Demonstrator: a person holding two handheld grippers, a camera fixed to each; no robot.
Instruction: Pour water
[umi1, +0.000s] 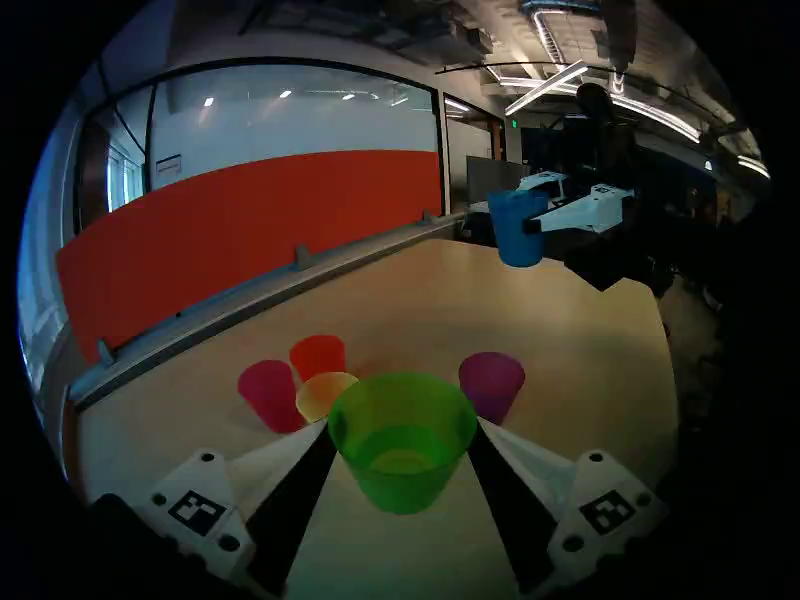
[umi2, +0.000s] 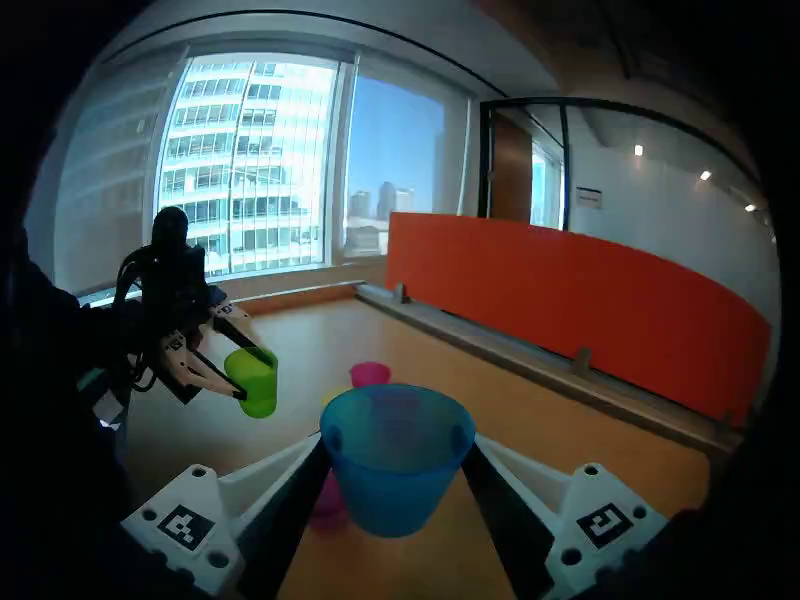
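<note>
Left gripper (umi1: 402, 445) fingers clamp green cup (umi1: 402, 475), upright above table (umi1: 560, 330), seemingly little water inside. Right gripper (umi2: 397, 465) fingers clamp blue cup (umi2: 395, 495), upright, well apart. Pour not begun. Next: bring rims near, tilt.

Light wood surface (umi1: 570, 340), rounded at its far end. Four plastic cups stand upright on it. Three are bunched close together: pink cup (umi1: 270, 393), red-orange cup (umi1: 318, 355) behind it, and yellow cup (umi1: 325, 393) tucked between the two; cannot tell whether they touch. Purple cup (umi1: 492, 383) stands apart from that bunch. A grey rail (umi1: 300, 270) carrying an orange panel (umi1: 250, 220) runs along one long edge of the surface.
</note>
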